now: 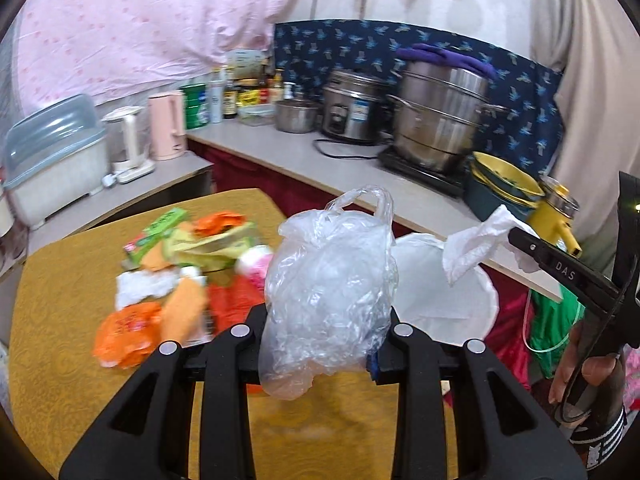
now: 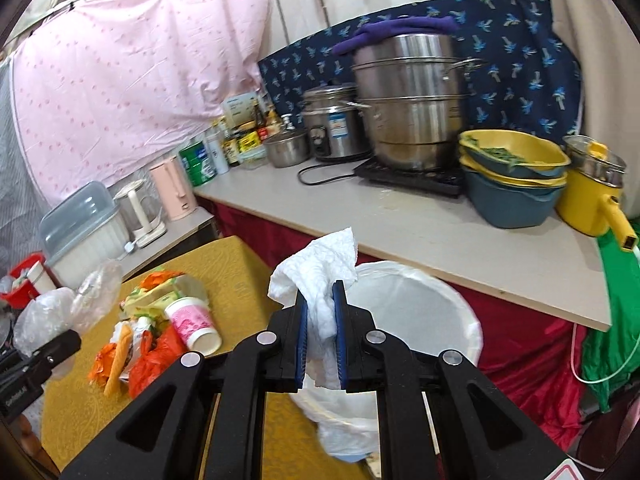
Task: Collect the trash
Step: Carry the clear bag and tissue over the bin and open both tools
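Above the yellow table (image 1: 72,280), the left gripper (image 1: 326,344) clamps a crumpled clear plastic bag (image 1: 328,292), while the right gripper (image 2: 322,332) pinches a white paper tissue (image 2: 320,276) between its blue pads, just over the white-lined bin (image 2: 420,300). Remaining trash (orange wrappers, a pink cup (image 2: 192,320)) lies heaped on the table beside the kitchen counter (image 2: 400,232).

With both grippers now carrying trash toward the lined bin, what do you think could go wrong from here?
1. The clear plastic bag bulges well beyond the left gripper; it may slip free or catch air and land outside the white-lined bin.
2. The white tissue in the right gripper is not over the bin's opening in the right wrist view; released now, it might fall short.
3. Either load could brush the trash pile on the yellow table.
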